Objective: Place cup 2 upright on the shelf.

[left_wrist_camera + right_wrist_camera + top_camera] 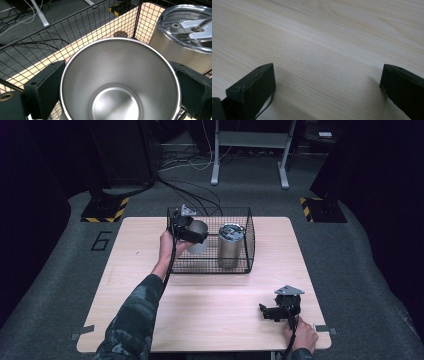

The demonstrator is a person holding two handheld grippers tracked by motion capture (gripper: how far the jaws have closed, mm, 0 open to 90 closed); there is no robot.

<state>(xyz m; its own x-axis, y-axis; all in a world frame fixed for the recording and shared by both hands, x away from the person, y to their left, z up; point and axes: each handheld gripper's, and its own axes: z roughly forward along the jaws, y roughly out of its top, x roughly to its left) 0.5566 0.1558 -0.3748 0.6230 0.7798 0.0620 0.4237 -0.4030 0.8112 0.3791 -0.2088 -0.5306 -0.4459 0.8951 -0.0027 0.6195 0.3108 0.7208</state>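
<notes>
An open steel cup point(117, 82) sits between the two jaws of my left gripper point(117, 82), which press on its sides. In the high view that left gripper point(192, 232) holds the steel cup point(199, 240) inside the black wire basket point(235, 270), at its left half. A taller steel tumbler point(230, 245) with a clear lid stands in the basket's right half; the same tumbler point(185, 35) is close beside the cup. My right gripper point(265, 312) rests low over the wooden table point(210, 300) near its front right corner, jaws wide apart in the right gripper point(327, 85) view with bare wood between them.
The wire basket's far wall point(75, 32) rises just behind the cup. Around the table lies grey floor with cables point(190, 195), a white stand point(250, 150) at the back, and yellow-black marked blocks point(105, 210) at both far sides.
</notes>
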